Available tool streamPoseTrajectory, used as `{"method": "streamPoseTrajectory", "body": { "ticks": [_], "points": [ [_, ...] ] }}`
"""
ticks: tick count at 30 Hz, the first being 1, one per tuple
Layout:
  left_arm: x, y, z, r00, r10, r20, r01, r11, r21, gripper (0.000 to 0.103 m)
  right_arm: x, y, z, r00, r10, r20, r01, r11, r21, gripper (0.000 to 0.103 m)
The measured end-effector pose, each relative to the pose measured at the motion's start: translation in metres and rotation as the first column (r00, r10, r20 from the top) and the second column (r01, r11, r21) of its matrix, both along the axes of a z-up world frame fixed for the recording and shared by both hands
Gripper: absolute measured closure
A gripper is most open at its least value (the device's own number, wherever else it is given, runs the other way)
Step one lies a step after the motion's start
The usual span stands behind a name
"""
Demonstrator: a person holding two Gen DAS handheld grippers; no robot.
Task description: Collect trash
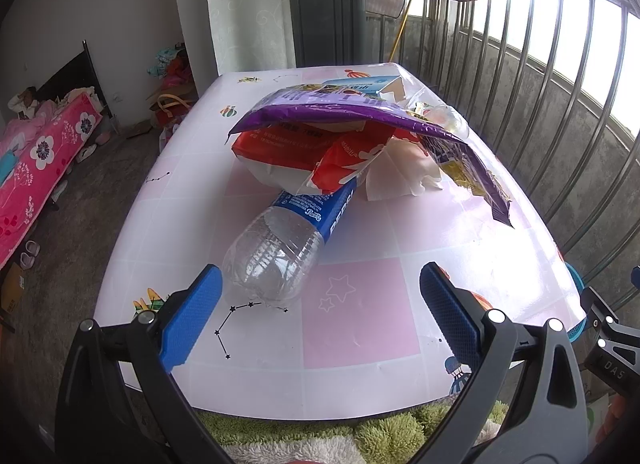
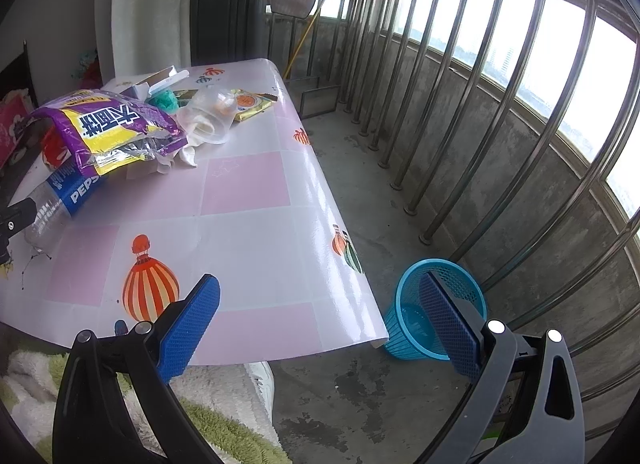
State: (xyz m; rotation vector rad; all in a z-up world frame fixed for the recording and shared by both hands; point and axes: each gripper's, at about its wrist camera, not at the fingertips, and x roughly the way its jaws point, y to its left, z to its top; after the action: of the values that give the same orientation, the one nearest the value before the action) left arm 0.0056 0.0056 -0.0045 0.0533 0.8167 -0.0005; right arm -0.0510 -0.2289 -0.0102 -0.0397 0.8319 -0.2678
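A pile of trash lies on the pink-and-white table (image 1: 360, 316). An empty Pepsi bottle (image 1: 280, 244) lies on its side, its base toward my left gripper (image 1: 320, 292), which stands open just short of it. Over the bottle's neck lie a red wrapper (image 1: 344, 160), crumpled white paper (image 1: 404, 168) and a purple snack bag (image 1: 320, 108). In the right wrist view the purple bag (image 2: 112, 124), a clear plastic cup (image 2: 212, 112) and a yellow packet (image 2: 252, 102) show at the far left. My right gripper (image 2: 320, 296) hangs open over the table's near right corner (image 2: 280, 328), nothing between its fingers.
A blue mesh basket (image 2: 412, 332) stands on the concrete floor beside the table's right edge, partly behind my right finger. Metal railing bars (image 2: 460, 124) run along the right. A bed with a pink cover (image 1: 40, 168) lies to the left. Green fluffy cloth (image 1: 380, 432) sits below the table's near edge.
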Motion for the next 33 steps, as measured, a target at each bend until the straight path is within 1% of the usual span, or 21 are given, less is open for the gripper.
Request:
{"method": "streamPoseTrajectory", "body": {
  "ticks": [33],
  "points": [
    [0.0011, 0.0034, -0.0018, 1.0, 0.007, 0.002, -0.007, 1.0, 0.0, 0.008, -0.0016, 0.0001, 0.0033, 1.0, 0.008, -0.002, -0.008, 1.0, 0.008, 0.006]
  ]
}}
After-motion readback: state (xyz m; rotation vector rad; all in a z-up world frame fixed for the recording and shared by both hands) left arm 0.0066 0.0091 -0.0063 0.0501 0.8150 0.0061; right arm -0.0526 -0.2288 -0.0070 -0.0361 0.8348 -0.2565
